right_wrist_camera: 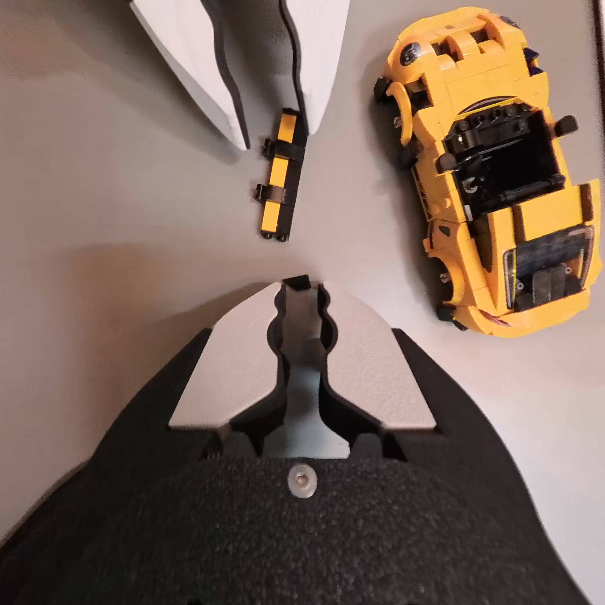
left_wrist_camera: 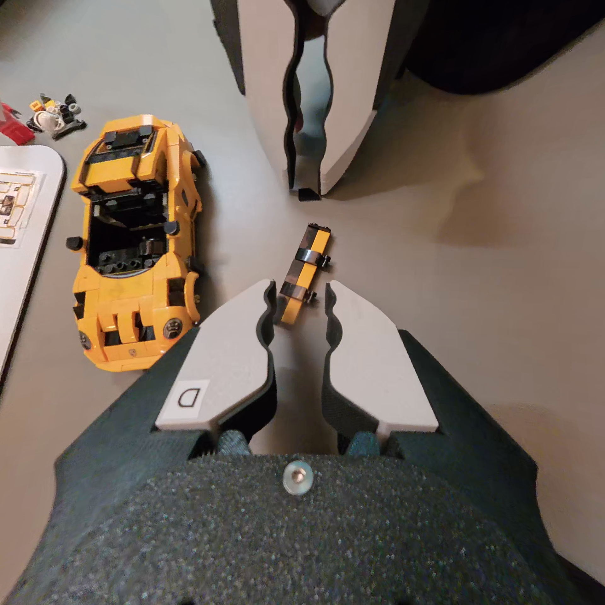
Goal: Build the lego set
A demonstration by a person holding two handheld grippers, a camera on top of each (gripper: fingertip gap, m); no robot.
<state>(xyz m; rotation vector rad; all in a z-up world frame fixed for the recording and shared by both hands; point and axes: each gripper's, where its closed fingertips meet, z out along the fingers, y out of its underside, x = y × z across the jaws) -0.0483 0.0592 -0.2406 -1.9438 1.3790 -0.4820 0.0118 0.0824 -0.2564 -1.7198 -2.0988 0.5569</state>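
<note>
The left gripper [left_wrist_camera: 298, 288], jaws wide, straddles the near end of the long yellow-and-black lego strip assembly [left_wrist_camera: 306, 275] lying mid-tabletop. Closing off-centre could skid or twist it. Beyond, the right gripper [left_wrist_camera: 307, 191] pinches a small black lego piece [right_wrist_camera: 296, 282]; a loose pinch might drop it. The roofless yellow lego car [left_wrist_camera: 134, 242] sits toward the tabletop's left edge.

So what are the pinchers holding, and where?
The right gripper pinches a small black piece at its fingertips. The left gripper is open, holding nothing.
</note>
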